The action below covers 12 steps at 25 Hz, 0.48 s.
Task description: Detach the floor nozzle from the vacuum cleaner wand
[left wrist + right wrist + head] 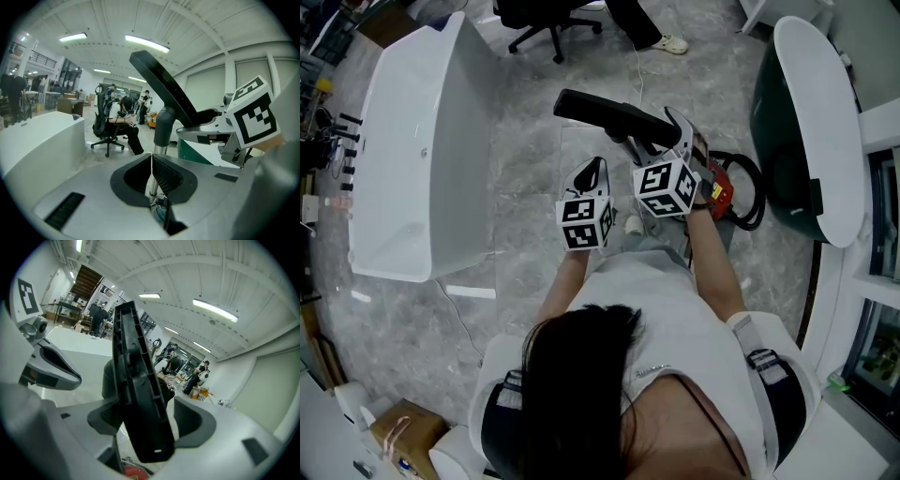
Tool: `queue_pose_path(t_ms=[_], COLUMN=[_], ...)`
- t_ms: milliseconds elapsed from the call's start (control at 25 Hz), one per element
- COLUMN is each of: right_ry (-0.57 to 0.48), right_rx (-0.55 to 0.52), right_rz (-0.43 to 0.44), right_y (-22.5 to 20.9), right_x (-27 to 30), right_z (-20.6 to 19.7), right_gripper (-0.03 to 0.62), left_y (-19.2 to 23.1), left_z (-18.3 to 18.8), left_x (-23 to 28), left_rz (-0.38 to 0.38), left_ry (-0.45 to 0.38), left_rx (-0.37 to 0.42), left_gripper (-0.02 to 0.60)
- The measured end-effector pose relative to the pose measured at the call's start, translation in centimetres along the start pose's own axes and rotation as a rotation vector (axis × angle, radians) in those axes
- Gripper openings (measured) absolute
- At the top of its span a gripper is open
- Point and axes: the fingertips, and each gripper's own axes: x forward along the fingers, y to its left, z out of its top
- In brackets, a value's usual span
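The black floor nozzle (609, 114) is raised off the floor in front of me, still on the wand's dark collar (164, 126) and chrome tube (159, 151). In the right gripper view the nozzle (138, 394) stands edge-on between my right gripper's (150, 418) jaws. Its left pad (104, 416) lies against the nozzle, and a gap shows at the right pad (196, 414). My left gripper (151, 176) is shut just below the collar, pads together, with nothing visible between them. In the head view the left gripper (594, 171) sits beside the right gripper (680, 129).
The red vacuum body (722, 195) and its black hose (757, 202) lie on the floor to the right. A white tub (422, 159) stands at the left and a green-sided white tub (811, 131) at the right. An office chair (546, 23) is beyond.
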Motion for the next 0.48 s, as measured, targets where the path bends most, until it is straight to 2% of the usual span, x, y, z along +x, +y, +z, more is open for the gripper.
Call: queue_pose_path(t_ms=[360,480], right_ry=[-0.027,-0.040], right_rx=[-0.064,-0.079], right_rz=[0.027,0.020], right_y=[0.3,0.2], right_x=[0.8,0.9], right_z=[0.1,0.2], right_gripper=[0.321,0.300], left_y=[-0.1,-0.1], left_z=[-0.2,-0.2], left_x=[0.8,1.1], left_rz=[-0.002,0.001], left_ry=[0.007,0.007], left_rx=[-0.006,-0.007], left_gripper=[0.009,0.009])
